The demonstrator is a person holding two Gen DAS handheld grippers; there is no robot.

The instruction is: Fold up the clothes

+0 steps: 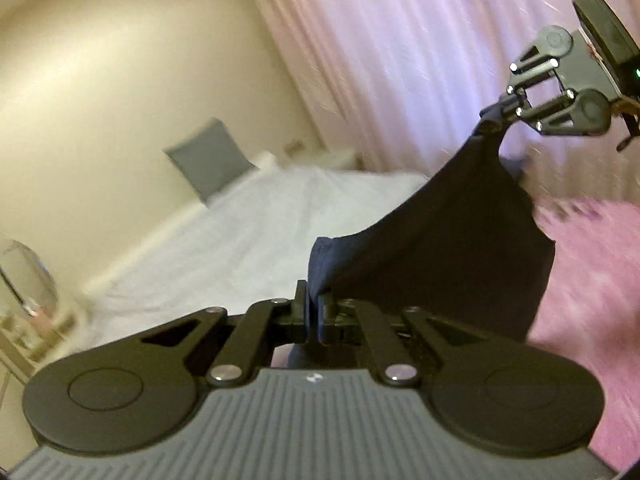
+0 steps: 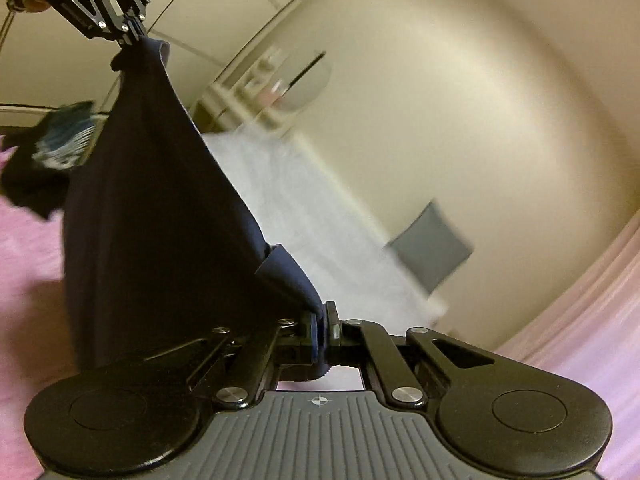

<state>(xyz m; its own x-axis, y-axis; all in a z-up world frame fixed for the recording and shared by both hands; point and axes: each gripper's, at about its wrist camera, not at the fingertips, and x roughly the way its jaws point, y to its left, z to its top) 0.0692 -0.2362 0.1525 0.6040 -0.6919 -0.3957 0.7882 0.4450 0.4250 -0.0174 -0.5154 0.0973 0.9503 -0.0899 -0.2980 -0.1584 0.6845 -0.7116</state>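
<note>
I have both tongs clamped on one dark navy garment (image 1: 460,248), lifted in the air and stretched between them. The left gripper (image 1: 316,312) has its jaws closed on a bunched bit of the hem or corner, cloth poking out between the fingers. The right gripper (image 2: 320,332) is also closed on a fold of the same cloth, with a small flap hanging out below the jaws. From the left wrist view the other tool sits at 2 o'clock, high; from the right wrist view the other tool is at 11 o'clock, so the top edge slopes between them and the body of the garment sags down toward 6. Below is a pink blanket (image 1: 592,280), with a white bed (image 1: 248,240) and a grey pillow (image 1: 210,160) farther back at 10 o'clock. A second dark piece of clothing (image 2: 36,172) lies on the pink surface at 9 o'clock in the right view. Risks as I judge them: both grips look thin, only a pinch of fabric, so a hard shake or pull apart could slip a corner out. Frames are motion-blurred, so a fast swing may throw the cloth crooked on landing. Uneven height between the tongs could lay it down skewed or doubled under. The hanging part could also drag over and snag the other clothing piece. I cannot tell which edge I am holding.
</note>
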